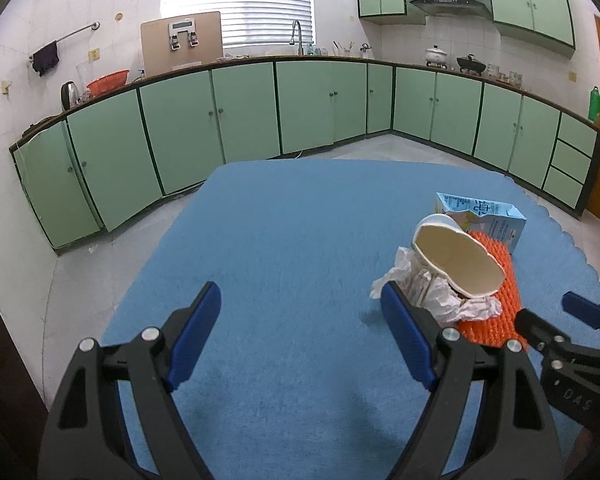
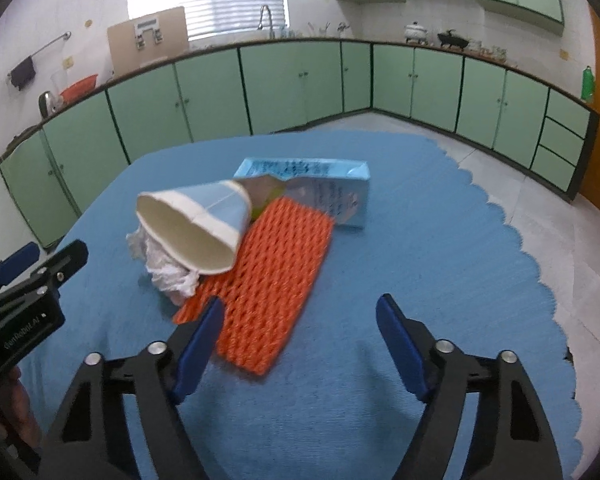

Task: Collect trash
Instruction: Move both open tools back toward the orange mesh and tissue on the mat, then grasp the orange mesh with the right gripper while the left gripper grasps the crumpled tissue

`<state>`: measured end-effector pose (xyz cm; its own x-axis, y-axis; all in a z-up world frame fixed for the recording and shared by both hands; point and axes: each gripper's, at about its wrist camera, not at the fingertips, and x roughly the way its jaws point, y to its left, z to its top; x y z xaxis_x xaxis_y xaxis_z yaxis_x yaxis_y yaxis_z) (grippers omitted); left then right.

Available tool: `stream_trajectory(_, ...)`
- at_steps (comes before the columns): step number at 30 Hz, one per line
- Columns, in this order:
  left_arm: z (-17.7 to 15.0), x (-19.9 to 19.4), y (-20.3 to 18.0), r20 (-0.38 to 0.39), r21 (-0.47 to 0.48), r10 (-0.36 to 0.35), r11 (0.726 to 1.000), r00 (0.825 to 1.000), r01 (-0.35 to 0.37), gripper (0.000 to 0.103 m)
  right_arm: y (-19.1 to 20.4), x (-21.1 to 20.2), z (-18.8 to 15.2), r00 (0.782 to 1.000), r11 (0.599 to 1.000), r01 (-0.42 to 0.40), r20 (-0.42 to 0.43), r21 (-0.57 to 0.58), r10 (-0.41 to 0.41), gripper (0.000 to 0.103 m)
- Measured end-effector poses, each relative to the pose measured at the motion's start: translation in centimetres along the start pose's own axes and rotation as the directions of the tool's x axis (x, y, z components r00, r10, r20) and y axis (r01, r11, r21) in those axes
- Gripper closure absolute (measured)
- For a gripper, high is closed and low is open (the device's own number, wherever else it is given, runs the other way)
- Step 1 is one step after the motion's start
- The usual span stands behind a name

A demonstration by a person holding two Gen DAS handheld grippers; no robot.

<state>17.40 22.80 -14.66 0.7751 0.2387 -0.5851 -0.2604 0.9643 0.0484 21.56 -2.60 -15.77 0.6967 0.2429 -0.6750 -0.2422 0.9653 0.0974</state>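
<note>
Two hand-held grippers hover over a blue tablecloth [image 1: 284, 232] in a green-cabineted kitchen, a small heap of rubbish lying before them. In the left wrist view, the left gripper [image 1: 300, 312] stands wide open over bare cloth with nothing between its blue pads, its right-hand finger just in front of a crumpled white tissue [image 1: 452, 304]. At the right of that frame sits the heap: a paper cup [image 1: 456, 260] tipped on its side over the tissue, an orange foam net [image 1: 500, 312] beneath, and a torn light-blue carton [image 1: 496, 220] behind, its print too small to read. In the right wrist view, the right gripper [image 2: 300, 320] is also open and holds nothing, its left finger over the near corner of the foam net. The left gripper's black body, at the left edge of that frame, bears white lettering that looks like "GenRobot.AI". At the lower right of the left wrist view, the right gripper's body shows the letters "DAS".
</note>
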Motion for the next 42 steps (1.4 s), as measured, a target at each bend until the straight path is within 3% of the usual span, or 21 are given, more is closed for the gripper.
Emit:
stream_trajectory(2, 0.0, 0.2, 0.1, -0.004, 0.000, -0.001, 1.000, 1.000, 0.001, 0.023, 0.2, 0.4, -0.1, 1.000, 1.000, -0.012, -0.020, -0.008, 0.012, 0.035)
stream_trajectory(10, -0.1, 0.9, 0.1, -0.021, -0.008, -0.004, 1.000, 1.000, 0.004, 0.023, 1.0, 1.3, -0.4, 0.995, 0.996, -0.083, -0.062, -0.031, 0.081, 0.092)
stream_trajectory(13, -0.1, 1.0, -0.3, -0.024, -0.004, -0.012, 1.000, 1.000, 0.012, 0.023, 1.0, 0.8, -0.4, 0.995, 0.995, -0.094, -0.047, -0.039, 0.093, 0.103)
stream_trajectory(24, 0.1, 1.2, -2.8, -0.046, -0.002, -0.103, 0.995, 0.994, 0.103, 0.023, -1.9, -1.2, 0.6, 0.999, 0.999, -0.040, 0.002, -0.028, 0.040, 0.103)
stream_trajectory(27, 0.1, 1.1, -3.3, -0.040, 0.007, -0.070, 0.997, 0.997, 0.071, 0.023, -2.1, -0.8, 0.8, 0.998, 0.998, -0.060, -0.013, -0.016, 0.059, 0.102)
stream_trajectory(29, 0.1, 1.1, -3.1, -0.027, 0.018, -0.041, 0.999, 0.999, 0.041, 0.023, -1.6, -0.5, 0.5, 0.997, 0.997, -0.073, -0.026, -0.029, 0.072, 0.096)
stream_trajectory(31, 0.1, 1.2, -2.5, -0.023, 0.026, -0.014, 1.000, 1.000, 0.015, 0.023, -1.0, -0.3, 0.2, 0.996, 0.996, -0.079, -0.033, -0.036, 0.078, 0.070)
stream_trajectory(33, 0.0, 1.3, -1.6, -0.034, 0.016, -0.003, 1.000, 0.999, 0.003, 0.023, -0.3, 0.0, 0.1, 0.996, 0.996, -0.085, -0.028, -0.039, 0.084, 0.064)
stream_trajectory(38, -0.3, 1.5, -0.2, -0.053, -0.015, 0.007, 1.000, 0.999, -0.008, 0.023, 0.9, 1.9, -0.2, 0.994, 0.996, -0.075, -0.083, -0.057, 0.070, 0.063)
stream_trajectory(42, -0.3, 1.6, -0.1, -0.057, -0.019, 0.004, 1.000, 0.998, -0.005, 0.023, 1.0, 2.2, -0.3, 0.991, 0.993, -0.101, -0.097, -0.061, 0.095, 0.090)
